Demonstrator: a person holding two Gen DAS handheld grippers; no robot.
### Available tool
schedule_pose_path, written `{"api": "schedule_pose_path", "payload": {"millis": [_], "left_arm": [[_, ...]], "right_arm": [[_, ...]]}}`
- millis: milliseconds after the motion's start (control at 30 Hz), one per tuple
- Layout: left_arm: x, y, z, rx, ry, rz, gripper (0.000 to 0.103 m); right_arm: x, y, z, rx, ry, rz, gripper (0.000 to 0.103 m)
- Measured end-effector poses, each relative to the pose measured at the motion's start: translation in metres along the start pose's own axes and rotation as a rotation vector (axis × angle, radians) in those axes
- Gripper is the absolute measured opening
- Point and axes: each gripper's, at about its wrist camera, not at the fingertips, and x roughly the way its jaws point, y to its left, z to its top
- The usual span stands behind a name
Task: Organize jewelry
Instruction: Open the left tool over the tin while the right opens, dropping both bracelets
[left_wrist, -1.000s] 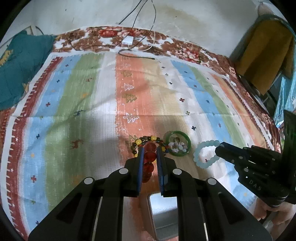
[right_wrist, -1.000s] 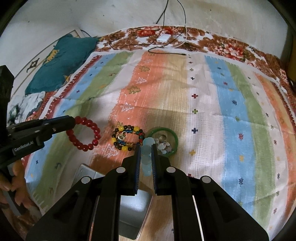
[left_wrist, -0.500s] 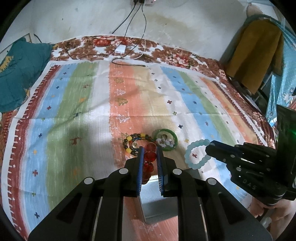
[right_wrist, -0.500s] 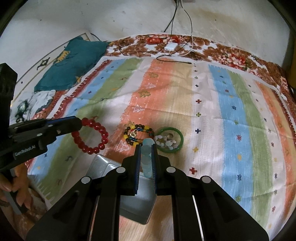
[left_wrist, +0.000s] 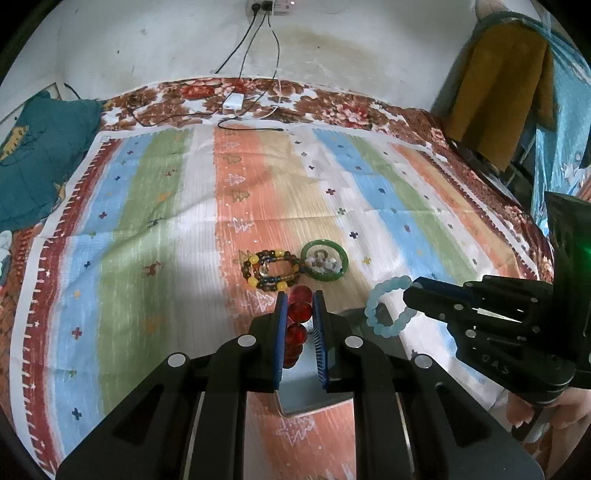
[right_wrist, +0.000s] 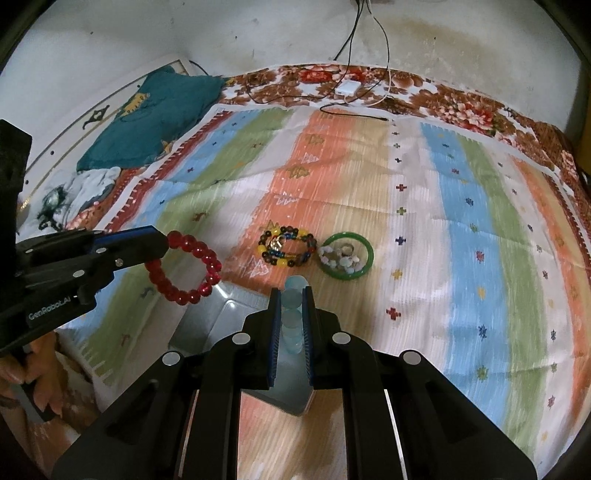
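Note:
My left gripper (left_wrist: 300, 299) is shut on a red bead bracelet (left_wrist: 297, 325), which hangs as a ring (right_wrist: 184, 269) in the right wrist view. My right gripper (right_wrist: 291, 295) is shut on a pale blue bead bracelet (right_wrist: 293, 314), seen dangling (left_wrist: 384, 310) in the left wrist view. Both hang above a silvery metal box (right_wrist: 207, 325) on the striped cloth. Beyond it lie a multicoloured bead bracelet (left_wrist: 271, 271) and a green bangle (left_wrist: 325, 260) ringing small pale pieces.
The striped cloth (left_wrist: 166, 240) covers a floral bedspread. A white charger with cables (left_wrist: 233, 101) lies at the far edge by the wall. A teal pillow (left_wrist: 33, 155) sits far left; yellow cloth (left_wrist: 495, 85) hangs at right. A person's hand (right_wrist: 22, 376) holds the left tool.
Both grippers have drawn back toward me and slightly up with their bracelets; the loose jewellery sits farther away and the metal box has come more into view beneath them.

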Motion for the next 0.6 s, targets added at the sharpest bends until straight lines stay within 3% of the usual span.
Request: {"api": "schedule_pose_path", "payload": {"millis": [600], "left_arm": [[0.005,-0.013,-0.019,0.009,0.045,0.005,0.013]], "right_arm": [[0.001,0.002,-0.021,0.026,0.048,0.038,0.013]]}}
